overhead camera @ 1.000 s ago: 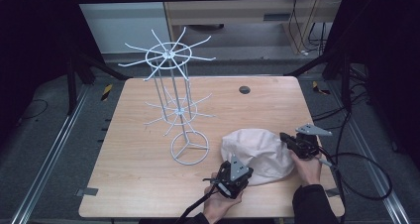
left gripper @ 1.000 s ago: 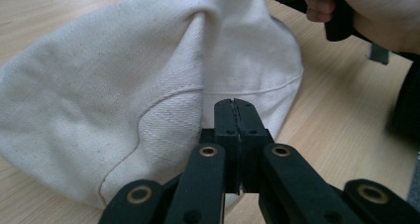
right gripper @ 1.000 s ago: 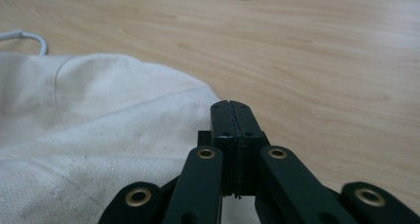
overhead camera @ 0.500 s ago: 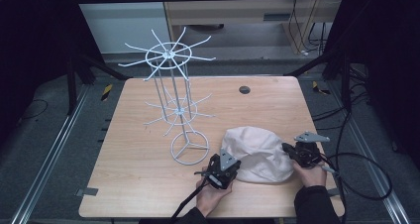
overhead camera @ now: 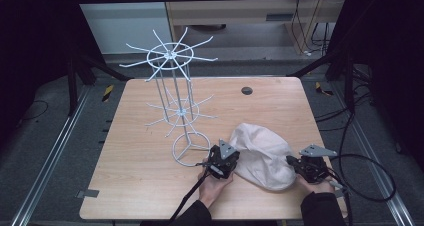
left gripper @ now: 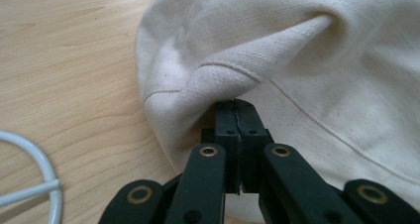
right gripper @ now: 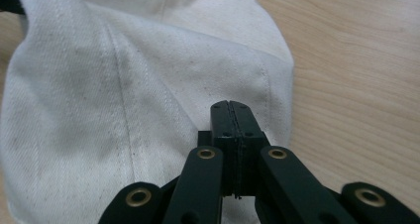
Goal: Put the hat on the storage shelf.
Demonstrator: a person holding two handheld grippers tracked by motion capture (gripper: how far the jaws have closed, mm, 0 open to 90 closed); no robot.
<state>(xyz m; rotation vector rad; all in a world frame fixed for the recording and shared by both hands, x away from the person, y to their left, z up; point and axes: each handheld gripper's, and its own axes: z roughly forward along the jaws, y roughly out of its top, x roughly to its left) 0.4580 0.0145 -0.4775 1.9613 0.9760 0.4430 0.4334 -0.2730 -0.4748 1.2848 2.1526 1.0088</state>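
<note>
Cream cloth hat (overhead camera: 262, 155), soft, light and limp, lies on the surface (overhead camera: 140, 186) beside the wire rack (overhead camera: 175, 106). Left tool (left gripper: 235, 105) and right tool (right gripper: 232, 106) each pinch its fabric; seamed edges likely grip best.

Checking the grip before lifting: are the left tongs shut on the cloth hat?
Shut on it: the left tongs stand closed, pinching a raised fold of the cream hat.

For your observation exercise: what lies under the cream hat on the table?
The hat rests on the wooden table, and bare wood shows all around it. Both grippers, left and right, pinch its edges. Anything beneath the cloth is hidden.
</note>
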